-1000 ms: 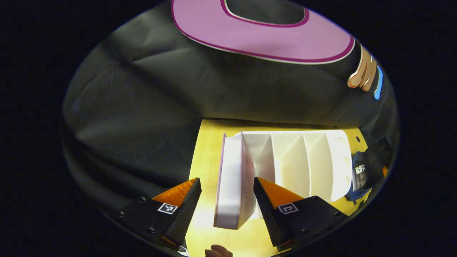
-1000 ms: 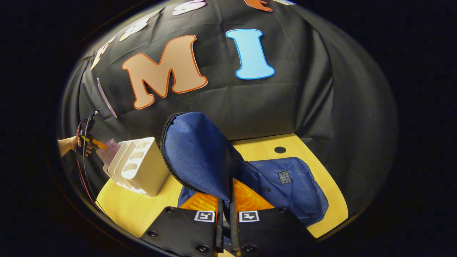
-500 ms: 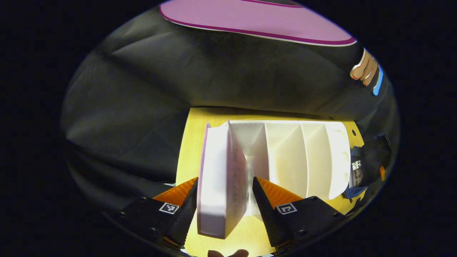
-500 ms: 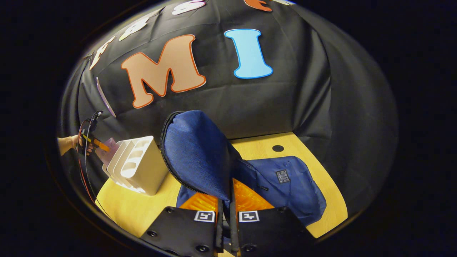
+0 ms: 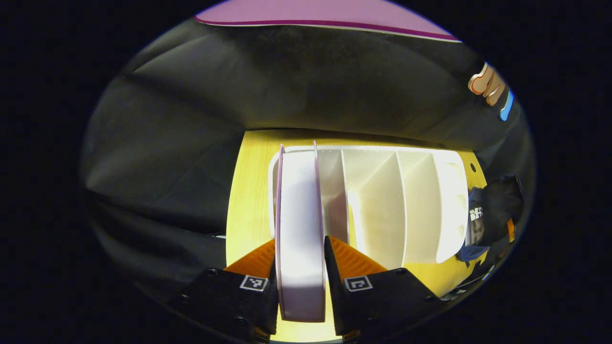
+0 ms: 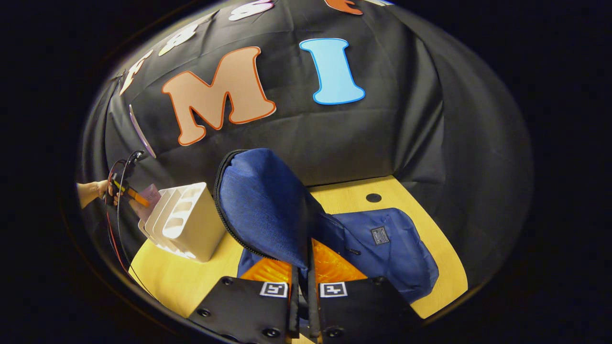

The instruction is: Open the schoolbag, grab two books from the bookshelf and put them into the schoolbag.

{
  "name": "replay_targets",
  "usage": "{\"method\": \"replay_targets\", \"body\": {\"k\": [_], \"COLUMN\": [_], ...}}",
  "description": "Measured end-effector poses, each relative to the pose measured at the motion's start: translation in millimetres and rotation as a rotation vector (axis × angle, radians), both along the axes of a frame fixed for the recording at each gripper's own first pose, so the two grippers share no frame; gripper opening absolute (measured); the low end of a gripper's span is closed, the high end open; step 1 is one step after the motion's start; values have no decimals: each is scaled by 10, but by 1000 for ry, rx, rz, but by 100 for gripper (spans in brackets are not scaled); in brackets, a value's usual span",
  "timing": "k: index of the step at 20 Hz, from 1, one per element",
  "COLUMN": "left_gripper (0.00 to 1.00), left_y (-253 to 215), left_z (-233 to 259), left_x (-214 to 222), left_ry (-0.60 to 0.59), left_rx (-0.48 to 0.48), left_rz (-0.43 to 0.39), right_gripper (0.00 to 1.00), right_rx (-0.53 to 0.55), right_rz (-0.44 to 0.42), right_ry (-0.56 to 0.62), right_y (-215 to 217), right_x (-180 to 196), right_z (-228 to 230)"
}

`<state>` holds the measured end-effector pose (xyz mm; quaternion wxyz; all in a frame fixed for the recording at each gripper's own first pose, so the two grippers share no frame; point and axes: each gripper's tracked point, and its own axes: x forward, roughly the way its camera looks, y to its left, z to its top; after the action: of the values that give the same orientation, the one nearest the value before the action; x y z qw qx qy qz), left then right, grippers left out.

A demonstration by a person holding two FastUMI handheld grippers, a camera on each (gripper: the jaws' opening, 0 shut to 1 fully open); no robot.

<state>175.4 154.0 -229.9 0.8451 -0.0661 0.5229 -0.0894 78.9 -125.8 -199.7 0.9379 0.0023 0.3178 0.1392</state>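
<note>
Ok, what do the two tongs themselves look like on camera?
Both tongs, left and right, have black bodies, each finger base carrying a small square black-and-white marker. Seen far off in the right gripper view, the left one trails red and black cables.

Yellow wooden table (image 6: 177,282), dark round hole (image 6: 373,198) near far edge. White bookshelf (image 6: 189,224) stands on table toward one end, dividers upright. Blue schoolbag (image 6: 382,248) lies flat on table just beside bookshelf, flap (image 6: 260,205) raised off it. In left gripper view, bookshelf (image 5: 397,205) sits on same table (image 5: 246,191), reaching almost to far edge.
</note>
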Motion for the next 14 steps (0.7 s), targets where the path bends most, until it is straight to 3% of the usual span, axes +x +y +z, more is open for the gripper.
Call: {"method": "replay_targets", "body": {"k": [4, 11, 13, 14], "left_gripper": [37, 32, 32, 32], "left_y": [-19, 121, 185, 195], "left_z": [10, 99, 193, 240], "left_x": [-38, -147, -155, -185], "left_ry": [6, 21, 8, 9], "left_rx": [23, 51, 66, 65], "left_rz": [-30, 24, 25, 27], "right_gripper": [7, 7, 14, 12], "right_rx": [-1, -8, -11, -12], "right_rz": [-2, 6, 11, 12], "right_ry": [-2, 2, 3, 3], "right_y": [-20, 6, 25, 27], "right_x": [2, 37, 33, 27], "right_z": [6, -8, -11, -16]}}
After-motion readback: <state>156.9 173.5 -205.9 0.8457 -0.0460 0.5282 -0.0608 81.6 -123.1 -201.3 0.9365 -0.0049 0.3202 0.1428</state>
